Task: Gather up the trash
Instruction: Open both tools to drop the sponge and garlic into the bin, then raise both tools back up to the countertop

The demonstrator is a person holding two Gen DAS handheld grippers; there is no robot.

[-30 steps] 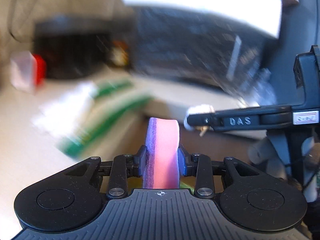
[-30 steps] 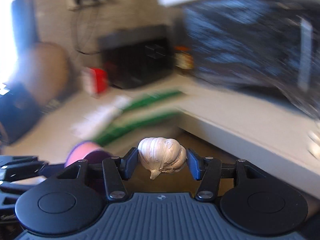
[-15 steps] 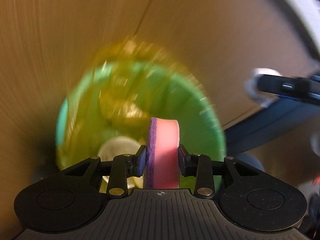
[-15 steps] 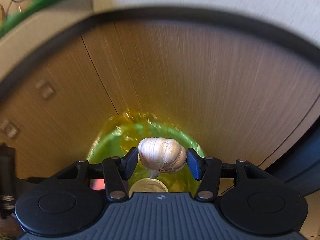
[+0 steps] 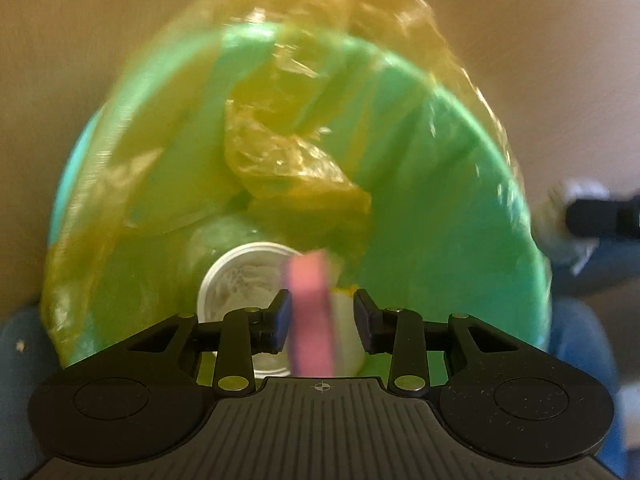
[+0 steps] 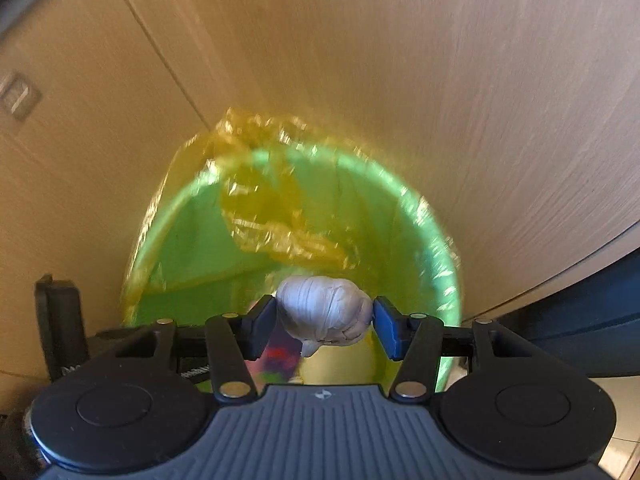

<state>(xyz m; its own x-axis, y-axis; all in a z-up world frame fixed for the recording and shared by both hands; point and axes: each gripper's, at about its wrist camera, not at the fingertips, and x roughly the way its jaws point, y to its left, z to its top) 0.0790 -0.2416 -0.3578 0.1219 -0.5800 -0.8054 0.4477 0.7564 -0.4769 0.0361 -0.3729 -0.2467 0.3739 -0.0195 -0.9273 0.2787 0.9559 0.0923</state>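
Observation:
A green bin (image 5: 460,208) lined with a yellow plastic bag (image 5: 288,160) fills the left wrist view. My left gripper (image 5: 322,316) hangs over its mouth with its jaws parted. A pink and purple sponge (image 5: 310,312), blurred, sits between them, with a gap to the right finger. A white cup (image 5: 240,280) lies in the bin. In the right wrist view my right gripper (image 6: 324,326) is shut on a garlic bulb (image 6: 324,312) over the same bin (image 6: 400,216). The sponge (image 6: 280,354) shows below it.
A wooden cabinet front (image 6: 400,60) stands behind the bin. The other gripper's black body (image 6: 60,320) is at the left of the right wrist view. The right gripper's finger (image 5: 600,216) shows at the right edge of the left wrist view.
Both grippers swung from the counter down over the bin. The left jaws have opened and the sponge has come loose. The right gripper still holds the garlic.

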